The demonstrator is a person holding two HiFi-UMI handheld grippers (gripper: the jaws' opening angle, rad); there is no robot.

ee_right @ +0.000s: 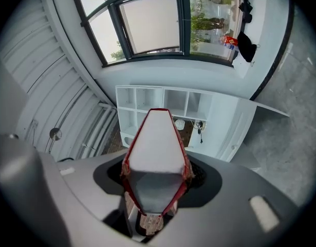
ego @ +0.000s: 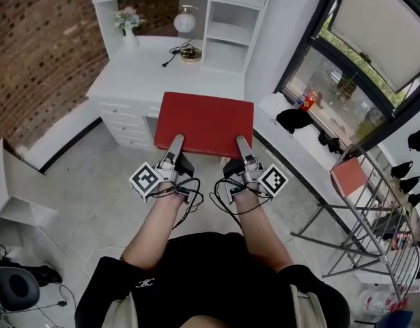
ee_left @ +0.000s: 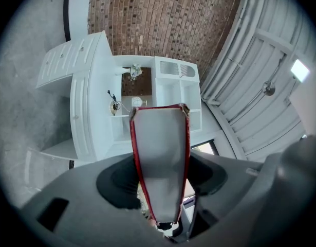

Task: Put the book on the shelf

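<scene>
A large red book (ego: 206, 123) is held flat in the air between me and the white desk. My left gripper (ego: 175, 144) is shut on its near edge at the left, my right gripper (ego: 241, 146) on the near edge at the right. In the left gripper view the book (ee_left: 160, 158) shows edge-on, white pages between red covers, clamped between the jaws. The right gripper view shows the same book (ee_right: 156, 161) gripped edge-on. The white shelf unit (ego: 227, 26) with open cubbies stands on the desk beyond the book.
On the white desk (ego: 138, 74) stand a vase with flowers (ego: 128, 27), a round lamp (ego: 186, 22) and a cable. A window sill (ego: 312, 118) with dark items runs at the right. A metal rack (ego: 373, 210) stands at right, a cardboard box (ego: 15, 186) at left.
</scene>
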